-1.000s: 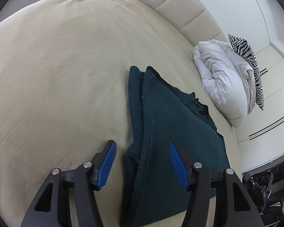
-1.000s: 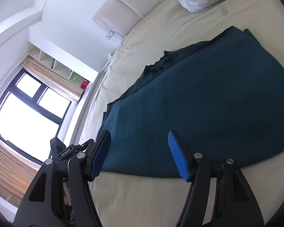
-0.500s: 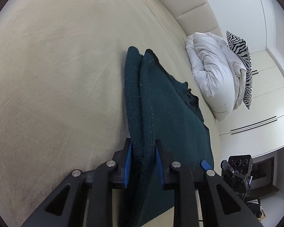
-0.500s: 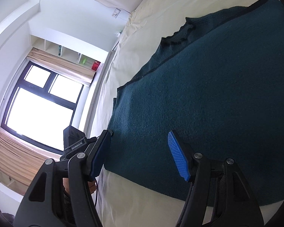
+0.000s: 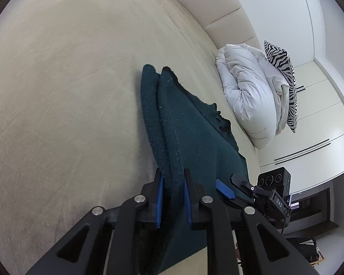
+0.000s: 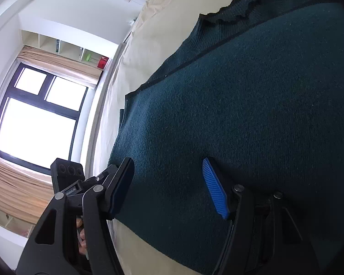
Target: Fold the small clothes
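A: Bed (image 5: pixel 68 91) status? Where's the sweater?
B: Dark teal sweater (image 5: pixel 195 137) lies folded on the beige sheet, near the white duvet (image 5: pixel 247 96).
A: Tools?
B: Left tool (image 5: pixel 173 198) clamped on the sweater's doubled edge. Right tool (image 6: pixel 169 188) spread wide over the knit.

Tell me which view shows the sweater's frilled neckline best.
The right wrist view: the sweater lies spread over the bed, its frilled neckline unobstructed at the top. In the left wrist view the neckline is only a small dark ruffle behind the folded edge clamped in the left gripper.
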